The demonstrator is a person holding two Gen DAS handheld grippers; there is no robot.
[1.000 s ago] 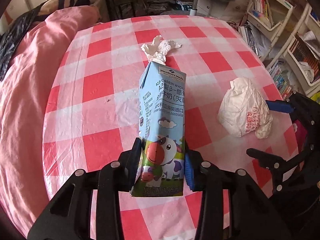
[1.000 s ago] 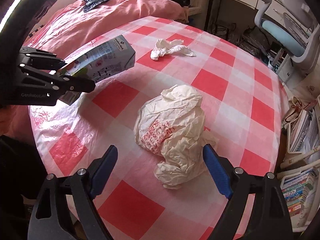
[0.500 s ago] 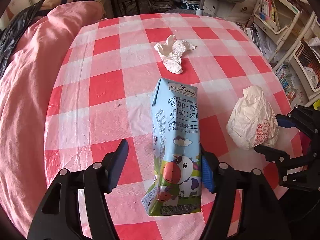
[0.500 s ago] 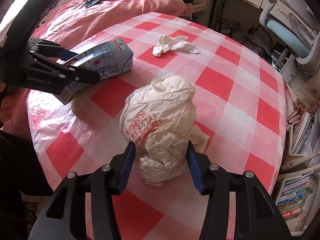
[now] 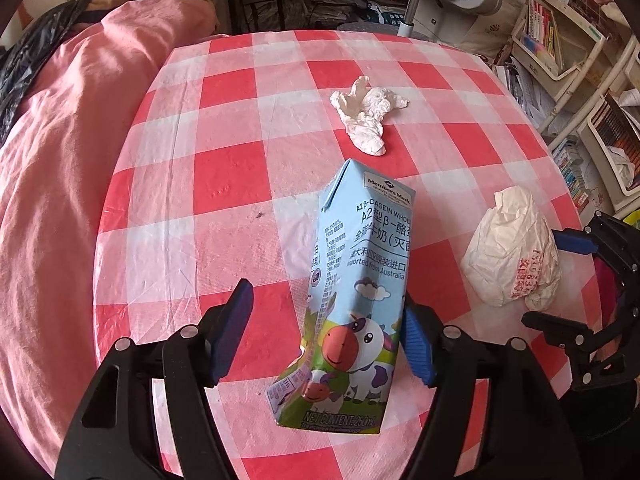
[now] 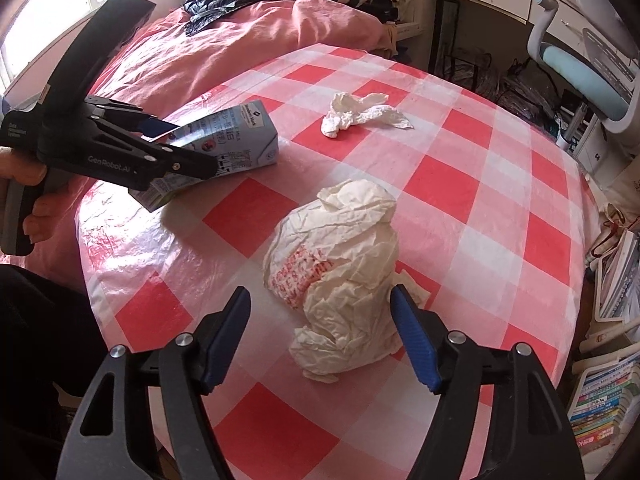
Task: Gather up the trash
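A blue milk carton (image 5: 356, 300) with a cartoon cow lies on the red-and-white checked table (image 5: 224, 168), between the fingers of my open left gripper (image 5: 324, 336), close to the right finger. It also shows in the right wrist view (image 6: 224, 148). A crumpled white plastic bag (image 6: 340, 272) with red print lies between the fingers of my open right gripper (image 6: 320, 336); its lower part sits between the pads. It also shows in the left wrist view (image 5: 512, 256). A crumpled white tissue (image 5: 368, 116) lies farther back on the table.
A pink bedcover (image 5: 60, 140) borders the table on the left. A light blue office chair (image 6: 580, 64) stands beyond the far edge. Shelves with books (image 5: 560, 32) stand to the right. The table's near edge is just under both grippers.
My left gripper has opened and let go of the milk carton, which now lies on the table. My right gripper has moved up around the plastic bag; its jaws narrowed, then widened a little.
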